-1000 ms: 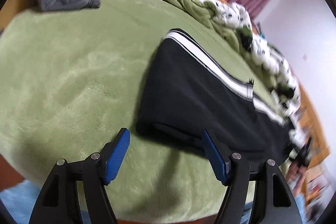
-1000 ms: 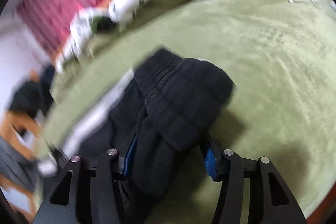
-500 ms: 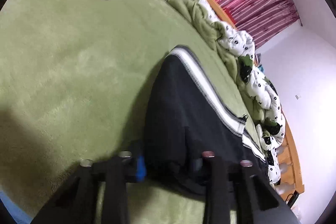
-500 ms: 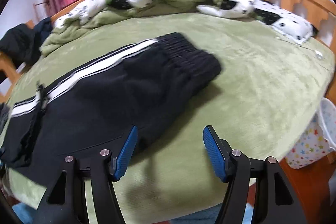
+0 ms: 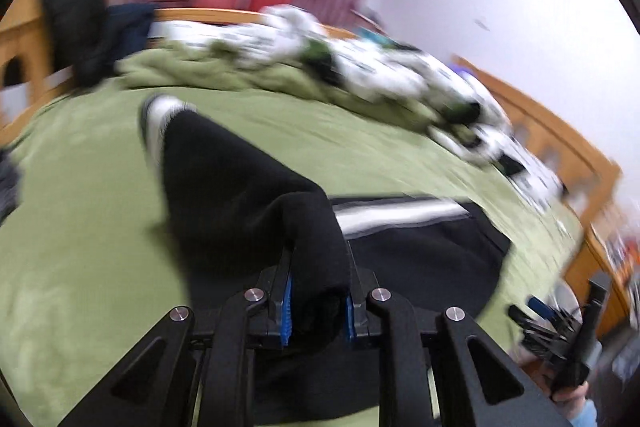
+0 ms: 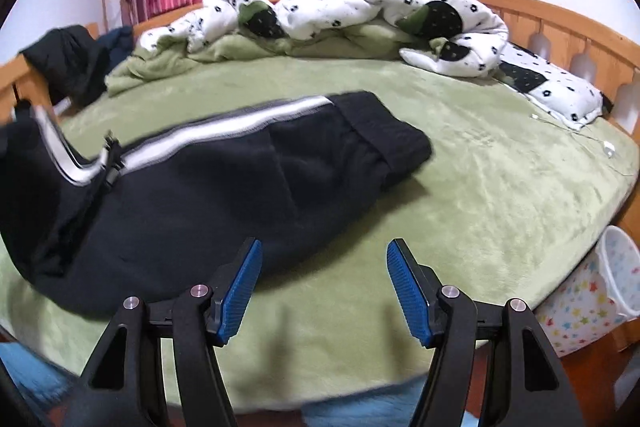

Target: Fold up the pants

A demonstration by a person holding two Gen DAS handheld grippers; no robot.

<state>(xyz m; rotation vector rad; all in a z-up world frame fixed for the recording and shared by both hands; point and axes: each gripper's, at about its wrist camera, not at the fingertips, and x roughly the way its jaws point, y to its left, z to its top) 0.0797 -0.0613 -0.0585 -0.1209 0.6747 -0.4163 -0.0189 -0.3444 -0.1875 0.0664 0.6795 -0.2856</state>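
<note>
My left tool (image 5: pixel 317 301) pinched a raised fold of the black fleece pants with white side stripe (image 6: pixel 224 183), my right tool (image 6: pixel 323 291) gaped wide, pants spread ahead-left on the green plush bed (image 6: pixel 500 195).

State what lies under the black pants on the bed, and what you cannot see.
The black pants lie on the green blanket, which shows all around them. Whatever is directly beneath the pants is covered.
</note>
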